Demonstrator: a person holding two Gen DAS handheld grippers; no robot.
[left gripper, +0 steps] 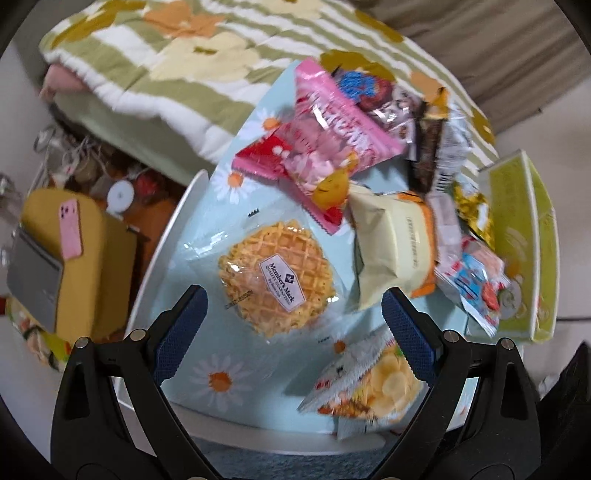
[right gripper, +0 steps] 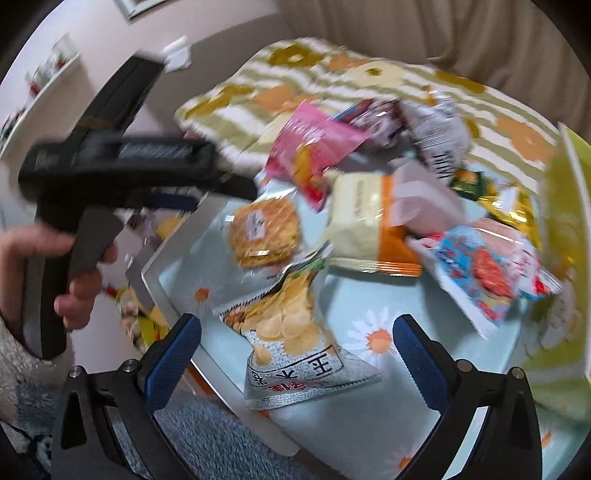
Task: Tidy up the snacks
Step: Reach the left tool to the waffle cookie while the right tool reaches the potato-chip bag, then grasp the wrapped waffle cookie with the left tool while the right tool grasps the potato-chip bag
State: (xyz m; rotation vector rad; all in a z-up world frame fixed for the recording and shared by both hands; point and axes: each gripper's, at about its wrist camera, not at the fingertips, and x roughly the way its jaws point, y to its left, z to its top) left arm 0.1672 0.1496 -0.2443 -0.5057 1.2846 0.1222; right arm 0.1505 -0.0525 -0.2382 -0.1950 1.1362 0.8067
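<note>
Left hand-held gripper jaws spread wide, pitched steeply down, right hand-held gripper likewise, nothing clamped, left hand wrapped round handle

Home bedroom, quilted bed, curtain

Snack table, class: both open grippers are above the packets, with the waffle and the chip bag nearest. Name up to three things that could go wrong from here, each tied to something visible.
1. The chip bag lies by the table edge; a nudge could push it off.
2. The waffle packet holds a brittle waffle; the left gripper could crack it.
3. The pink packet leans in a loose heap; nearby pulls may topple it.
</note>
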